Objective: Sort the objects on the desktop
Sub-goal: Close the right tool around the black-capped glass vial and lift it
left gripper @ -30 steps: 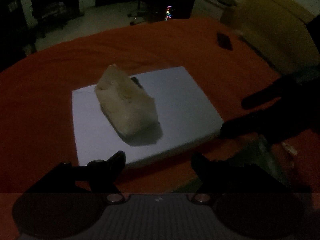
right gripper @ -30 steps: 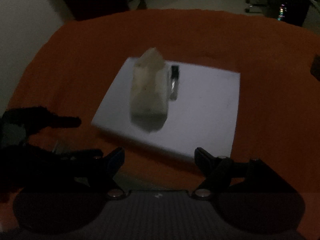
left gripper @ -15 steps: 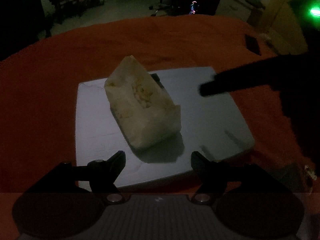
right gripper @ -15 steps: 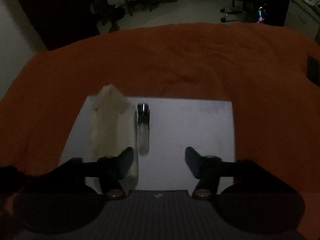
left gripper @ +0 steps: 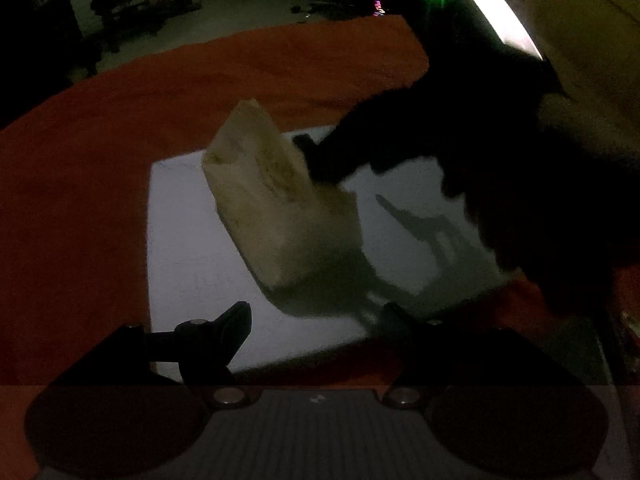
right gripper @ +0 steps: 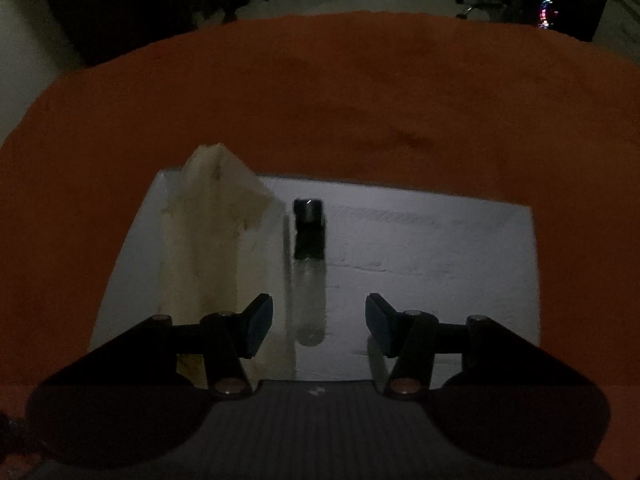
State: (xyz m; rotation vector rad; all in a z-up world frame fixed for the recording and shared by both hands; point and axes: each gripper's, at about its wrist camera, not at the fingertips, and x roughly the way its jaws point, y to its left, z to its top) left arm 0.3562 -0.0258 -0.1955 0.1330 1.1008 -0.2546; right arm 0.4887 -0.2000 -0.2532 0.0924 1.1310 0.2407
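Very dark frames: the right claw (right gripper: 319, 322) reads only as a black silhouette from the left wrist view, hiding the far right of the white board (left gripper: 192, 264) on the orange-covered desk (right gripper: 360, 112). No writing is legible on the pale packet (left gripper: 276, 204) on the board's left part or the clear black-capped tube (right gripper: 308, 276) just right of it. Right claw's jaws have just been closing, apart around the tube's near end without touching; left claw (left gripper: 316, 316) spread and empty at the board's near edge.
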